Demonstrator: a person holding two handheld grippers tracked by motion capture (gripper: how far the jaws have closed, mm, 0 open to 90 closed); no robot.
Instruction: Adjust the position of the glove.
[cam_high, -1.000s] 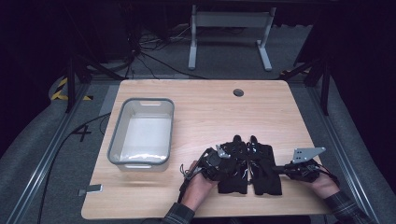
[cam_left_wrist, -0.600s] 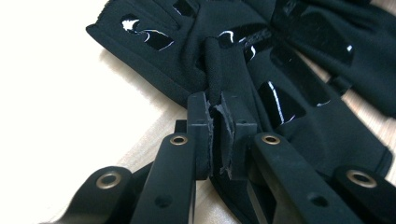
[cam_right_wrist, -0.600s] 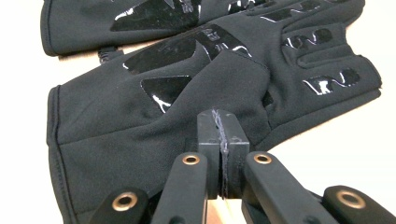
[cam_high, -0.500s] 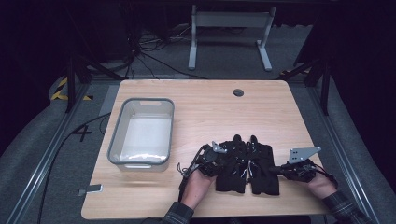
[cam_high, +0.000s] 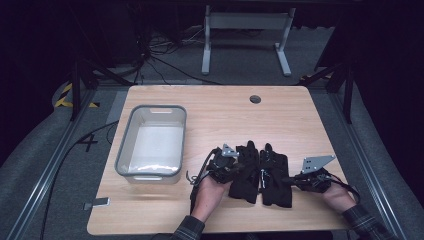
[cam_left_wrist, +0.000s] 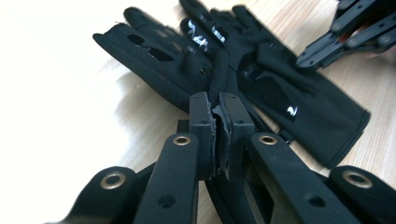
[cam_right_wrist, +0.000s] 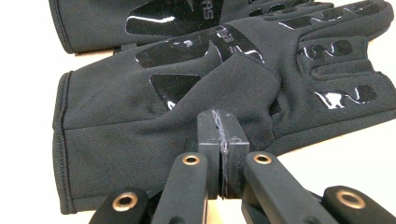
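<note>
Dark floor and cable runs ringed my wooden table (cam_high: 300, 120), and on it the grey bin (cam_high: 152, 144) sat empty toward nine o'clock. Two black gloves lay side by side near the six o'clock edge, fingers pointing to twelve: the left glove (cam_high: 246, 171) and the right glove (cam_high: 275, 175), touching along their inner sides.

My left gripper (cam_left_wrist: 219, 135) had just been closing, and its jaws were pressed together on a raised fold of the left glove's fabric. My right gripper (cam_right_wrist: 222, 154) was pinched flat on a pucker of the right glove (cam_right_wrist: 187, 112) below the palm, near the cuff.

I judged these gloves light, soft and limp, so they would droop and swing from whatever point I held. Glossy printed patches (cam_right_wrist: 173, 86) on the palm looked slicker than the knit, so I reckoned plain fabric or the stitched cuff (cam_right_wrist: 60, 140) the safer bite; a thin fold could slide out if lifted fast
</note>
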